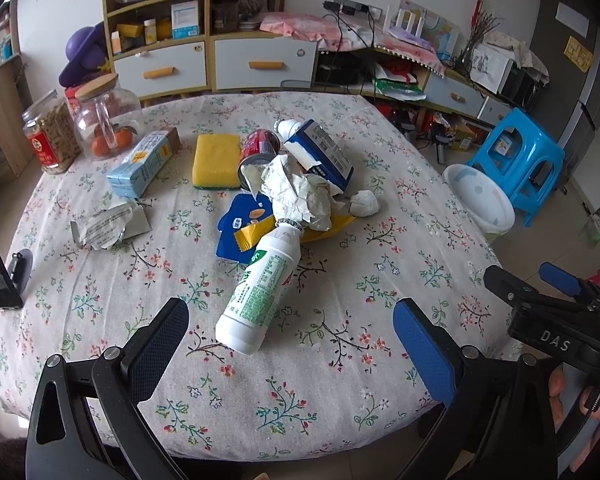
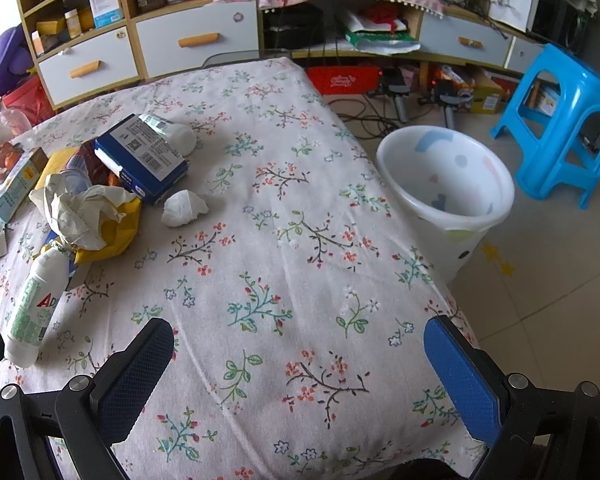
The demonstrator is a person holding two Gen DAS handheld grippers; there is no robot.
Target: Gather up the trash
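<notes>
A white bottle with green print lies on the floral tablecloth, its base toward my left gripper, which is open just short of it. Behind it lie crumpled paper, yellow and blue wrappers, a red can, a blue carton and a white tissue ball. My right gripper is open over bare cloth near the table's right edge. The white bin stands on the floor to the right.
At the back left are a yellow sponge, a light-blue box, a torn foil pack and glass jars. A blue stool stands behind the bin. Cabinets line the far wall.
</notes>
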